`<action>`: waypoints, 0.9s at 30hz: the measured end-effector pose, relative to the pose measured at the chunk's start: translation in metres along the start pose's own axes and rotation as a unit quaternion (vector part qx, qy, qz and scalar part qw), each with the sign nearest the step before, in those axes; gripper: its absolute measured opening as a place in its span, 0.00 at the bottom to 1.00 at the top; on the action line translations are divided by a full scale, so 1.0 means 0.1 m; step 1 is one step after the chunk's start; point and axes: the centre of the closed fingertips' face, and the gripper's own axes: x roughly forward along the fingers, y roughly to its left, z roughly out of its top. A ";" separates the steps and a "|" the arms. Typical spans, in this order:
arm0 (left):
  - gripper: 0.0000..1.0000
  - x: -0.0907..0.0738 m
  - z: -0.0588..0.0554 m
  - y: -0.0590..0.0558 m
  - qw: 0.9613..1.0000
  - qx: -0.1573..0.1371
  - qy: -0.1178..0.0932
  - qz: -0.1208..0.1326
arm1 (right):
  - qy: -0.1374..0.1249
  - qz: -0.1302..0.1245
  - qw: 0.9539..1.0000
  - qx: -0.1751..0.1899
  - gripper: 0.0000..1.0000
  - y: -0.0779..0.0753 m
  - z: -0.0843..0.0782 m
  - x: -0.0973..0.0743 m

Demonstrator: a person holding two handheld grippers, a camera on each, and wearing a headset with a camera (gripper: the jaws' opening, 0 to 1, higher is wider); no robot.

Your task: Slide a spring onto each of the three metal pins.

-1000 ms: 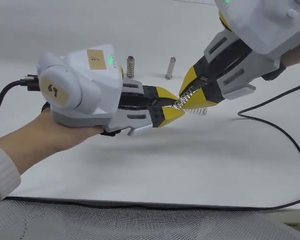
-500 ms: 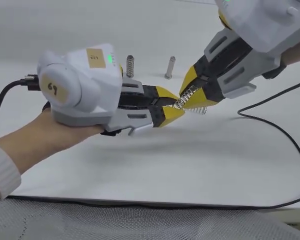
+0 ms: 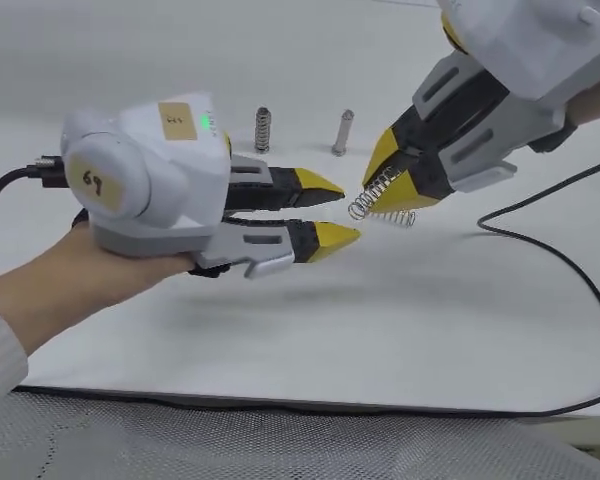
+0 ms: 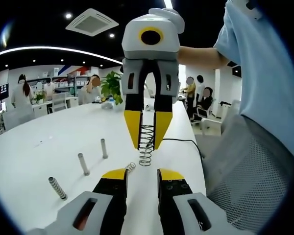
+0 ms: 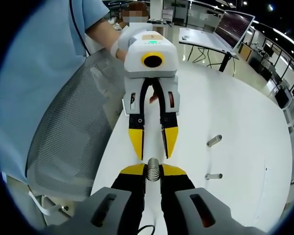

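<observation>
My right gripper (image 3: 380, 192) comes in from the upper right and is shut on a small steel spring (image 3: 372, 193), which hangs above the table; the same spring (image 5: 153, 169) sits between its jaws in the right gripper view. Facing it, my left gripper (image 3: 330, 212) stands open just left of the spring's free end, with nothing held. In the left gripper view the spring (image 4: 146, 144) hangs just beyond my own open left gripper (image 4: 143, 175). Three pins stand on the white table: two bare pins (image 4: 104, 148) (image 4: 83, 164) and a pin with a spring on it (image 4: 57, 187) (image 3: 263, 130).
A loose spring (image 3: 400, 217) lies on the table under the right gripper. A black cable (image 3: 550, 255) loops over the table's right side. The table's front edge and a mesh chair back (image 3: 280, 445) are near me. People sit at desks far behind.
My left gripper, which was shut on the spring's lower end, has opened and drawn back a little to the left. The spring stays in the right gripper.
</observation>
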 end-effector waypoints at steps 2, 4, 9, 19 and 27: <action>0.23 -0.03 -0.03 0.02 1.000 -0.006 0.004 0.007 | 0.000 0.001 1.000 0.000 0.08 0.00 0.00 0.00; 0.29 -0.07 -0.06 0.05 1.000 -0.011 0.008 0.015 | 0.002 0.000 1.000 -0.001 0.08 -0.01 -0.01 0.00; 0.43 -0.18 -0.12 0.15 0.999 -0.025 0.011 0.042 | 0.004 0.001 1.000 -0.002 0.08 -0.02 -0.02 0.00; 0.63 -0.44 -0.26 0.32 0.994 -0.045 0.026 0.093 | 0.012 0.001 1.000 -0.006 0.08 -0.08 -0.05 -0.02; 0.80 -0.57 -0.31 0.36 0.991 -0.062 0.028 0.119 | 0.025 -0.002 1.000 -0.007 0.08 -0.20 -0.11 -0.06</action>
